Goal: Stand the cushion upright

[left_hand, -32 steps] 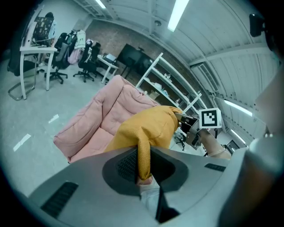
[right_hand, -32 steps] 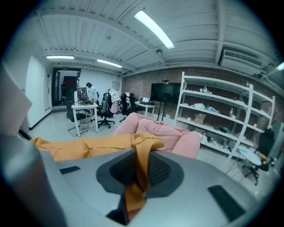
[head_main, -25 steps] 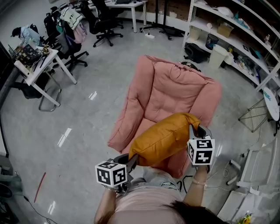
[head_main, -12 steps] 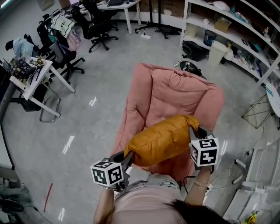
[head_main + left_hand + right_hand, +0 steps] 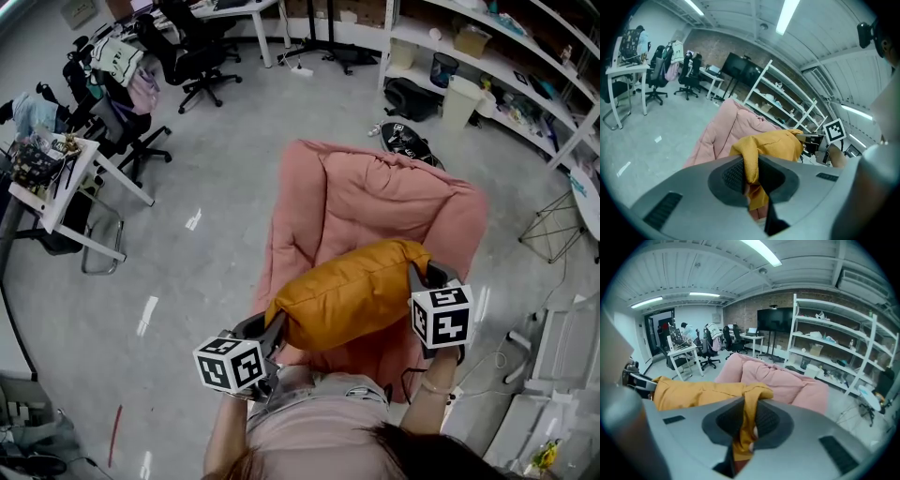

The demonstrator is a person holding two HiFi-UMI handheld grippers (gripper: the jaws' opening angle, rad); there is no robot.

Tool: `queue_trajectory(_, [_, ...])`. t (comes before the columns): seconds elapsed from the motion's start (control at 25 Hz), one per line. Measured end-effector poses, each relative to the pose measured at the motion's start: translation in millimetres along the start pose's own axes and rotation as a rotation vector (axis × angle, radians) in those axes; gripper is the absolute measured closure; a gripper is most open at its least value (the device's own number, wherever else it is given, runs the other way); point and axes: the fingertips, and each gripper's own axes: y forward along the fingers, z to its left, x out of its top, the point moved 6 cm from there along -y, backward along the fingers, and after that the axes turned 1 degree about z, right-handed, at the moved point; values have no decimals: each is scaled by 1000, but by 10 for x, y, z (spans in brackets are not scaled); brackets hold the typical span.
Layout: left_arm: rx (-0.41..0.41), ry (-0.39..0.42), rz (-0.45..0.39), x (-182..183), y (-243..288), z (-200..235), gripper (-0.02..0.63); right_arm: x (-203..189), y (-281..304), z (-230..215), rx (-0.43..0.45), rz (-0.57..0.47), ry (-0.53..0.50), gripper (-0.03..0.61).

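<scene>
A mustard cushion (image 5: 352,292) hangs low over a pink armchair (image 5: 295,239), the left gripper (image 5: 273,333) clamped on one corner of its cover, the right gripper (image 5: 418,274) pinching the opposite corner. To stand it well, both likely need to set its lower edge down level, lean it on the backrest (image 5: 384,197), then release

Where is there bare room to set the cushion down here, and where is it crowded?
Bare: the pink armchair backrest padding above the mustard cushion, and the grey floor between the armchair and the white desk. Crowded: the shelving side at right, the office chairs top left, a black bag behind the armchair.
</scene>
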Motion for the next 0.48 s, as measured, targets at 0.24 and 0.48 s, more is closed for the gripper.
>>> queue_trajectory(0.24, [-79, 61, 48, 321, 170, 159, 577, -10, -14, 28, -106, 2, 86, 528])
queue_trajectory(0.48, [-151, 132, 81, 665, 403, 278, 577, -33, 2, 40, -205, -24, 179, 528])
